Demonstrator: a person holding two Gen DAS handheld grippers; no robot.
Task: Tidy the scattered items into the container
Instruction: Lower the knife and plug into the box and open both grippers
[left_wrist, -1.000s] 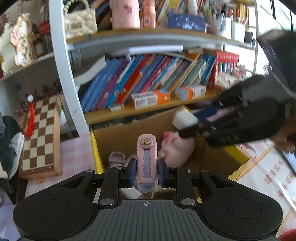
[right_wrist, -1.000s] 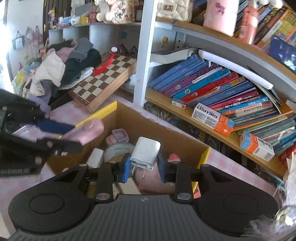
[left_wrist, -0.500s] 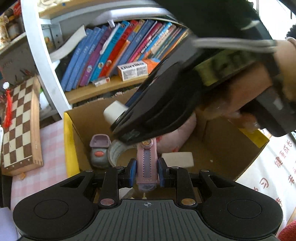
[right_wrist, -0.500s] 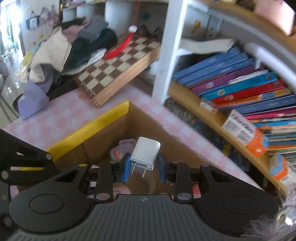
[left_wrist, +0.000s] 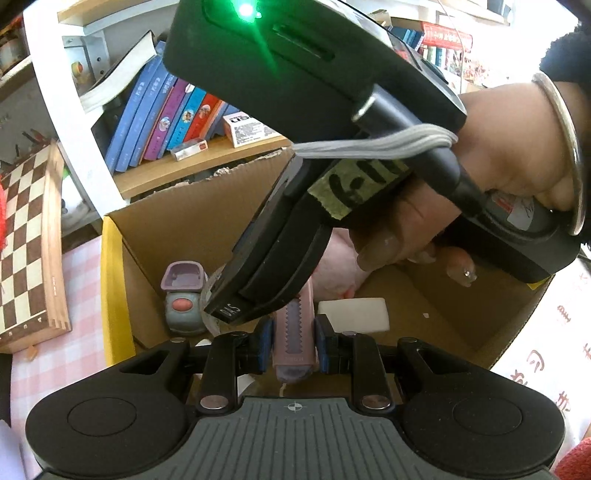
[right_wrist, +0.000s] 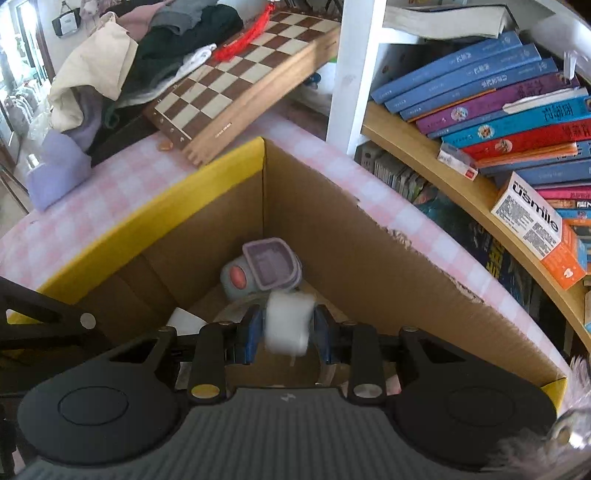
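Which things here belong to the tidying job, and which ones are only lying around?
Belong to the job:
- cardboard box
- pink utility knife in the left gripper
- white charger, blurred, between the right gripper fingers
- purple toy in the box

Lying about:
- chessboard
- books
- clothes pile

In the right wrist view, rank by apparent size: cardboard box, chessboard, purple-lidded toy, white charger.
1. cardboard box
2. chessboard
3 and 4. purple-lidded toy and white charger look alike; the charger is blurred and nearer the camera, between the right tongs, so unranked.
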